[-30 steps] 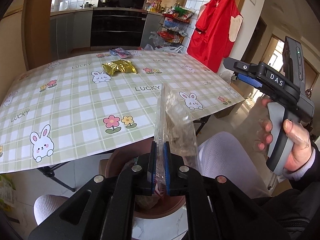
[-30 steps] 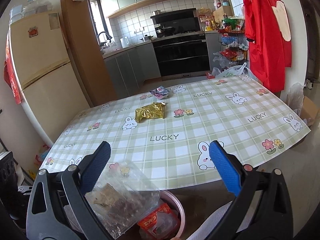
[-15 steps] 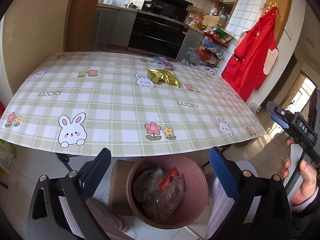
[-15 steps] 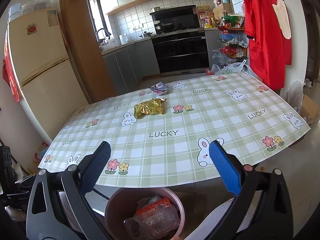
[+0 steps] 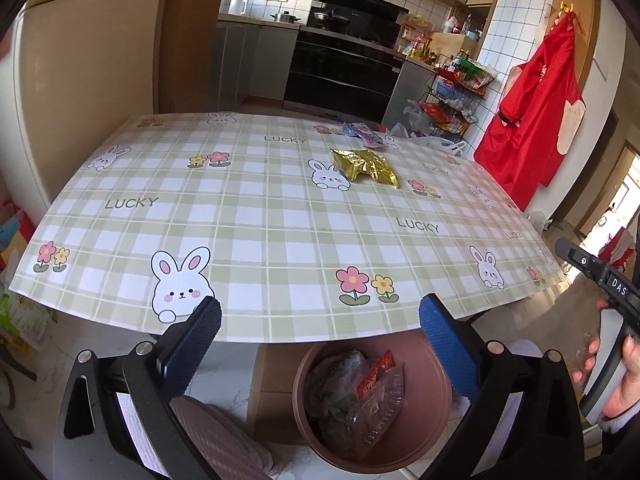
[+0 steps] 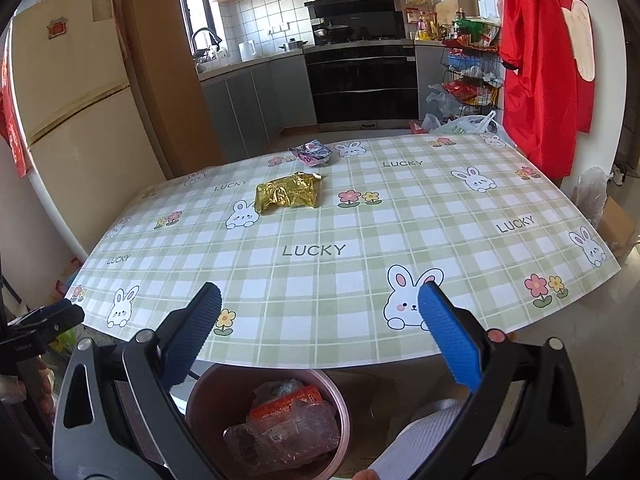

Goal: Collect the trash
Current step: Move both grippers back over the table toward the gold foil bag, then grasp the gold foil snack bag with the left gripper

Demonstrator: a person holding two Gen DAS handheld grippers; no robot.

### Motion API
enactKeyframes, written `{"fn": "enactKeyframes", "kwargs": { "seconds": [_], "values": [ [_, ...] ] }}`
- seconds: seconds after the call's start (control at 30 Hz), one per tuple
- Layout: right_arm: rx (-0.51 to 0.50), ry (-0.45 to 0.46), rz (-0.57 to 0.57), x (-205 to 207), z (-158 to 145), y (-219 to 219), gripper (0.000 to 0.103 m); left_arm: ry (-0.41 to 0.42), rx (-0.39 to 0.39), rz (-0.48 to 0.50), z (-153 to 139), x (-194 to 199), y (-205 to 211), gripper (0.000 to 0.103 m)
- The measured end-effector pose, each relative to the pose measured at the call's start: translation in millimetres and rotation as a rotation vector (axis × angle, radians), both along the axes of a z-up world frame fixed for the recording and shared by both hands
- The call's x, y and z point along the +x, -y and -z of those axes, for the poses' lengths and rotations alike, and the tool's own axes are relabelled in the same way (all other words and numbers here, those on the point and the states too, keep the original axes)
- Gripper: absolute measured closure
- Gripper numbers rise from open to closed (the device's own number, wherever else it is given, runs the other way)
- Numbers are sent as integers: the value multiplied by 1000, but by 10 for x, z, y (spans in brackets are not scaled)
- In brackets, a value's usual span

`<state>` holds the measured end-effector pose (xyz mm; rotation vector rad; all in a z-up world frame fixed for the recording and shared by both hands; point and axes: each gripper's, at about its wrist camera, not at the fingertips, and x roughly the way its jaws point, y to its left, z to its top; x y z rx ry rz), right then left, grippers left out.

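Observation:
A crumpled gold wrapper point(image 5: 365, 167) lies on the far middle of the checked table point(image 5: 248, 236); it also shows in the right wrist view point(image 6: 289, 197). A pink-and-blue wrapper point(image 5: 362, 133) lies behind it near the far edge, also in the right wrist view point(image 6: 313, 153). A brown bin point(image 5: 430, 394) with clear and red wrappers stands on the floor under the near table edge; it also shows in the right wrist view point(image 6: 208, 400). My left gripper point(image 5: 320, 326) is open and empty above the bin. My right gripper point(image 6: 320, 322) is open and empty at the near edge.
A fridge point(image 6: 76, 108) stands left of the table. A red garment point(image 6: 544, 64) hangs at the right by a wire rack point(image 6: 470, 76). Kitchen cabinets and an oven point(image 6: 360, 80) are behind. A cardboard box point(image 6: 618, 222) sits on the floor at the right.
My left gripper opened and dropped the clear wrapper into the bin, then rose and turned toward the table. My right gripper lifted a little.

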<state>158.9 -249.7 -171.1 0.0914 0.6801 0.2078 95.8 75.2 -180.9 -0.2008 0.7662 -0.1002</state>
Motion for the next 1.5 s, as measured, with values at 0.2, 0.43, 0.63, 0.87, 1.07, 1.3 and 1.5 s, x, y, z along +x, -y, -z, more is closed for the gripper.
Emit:
{"fn": "enactKeyframes", "kwargs": {
  "seconds": [0.2, 0.43, 0.63, 0.87, 1.07, 1.3, 1.5],
  "values": [
    [-50, -3, -3, 355, 16, 60, 6, 7, 28, -3, -23, 360, -21, 6],
    [-20, -47, 37, 917, 26, 242, 6, -19, 170, 77, 80, 1091, 258, 6],
    [-45, -68, 38, 1389, 81, 295, 6, -32, 297, 183, 285, 1830, 580, 6],
    [-32, -105, 42, 2036, 173, 375, 6, -74, 278, 242, 502, 2719, 841, 6],
    [-49, -114, 28, 2437, 275, 358, 6, -147, 16, 121, 605, 3327, 734, 6],
    [-26, -135, 40, 2644, 430, 366, 6, -234, -148, -58, 855, 3856, 707, 6],
    [-63, -144, 41, 2712, 552, 389, 6, -282, -110, -127, 1036, 4058, 790, 6]
  ]
}}
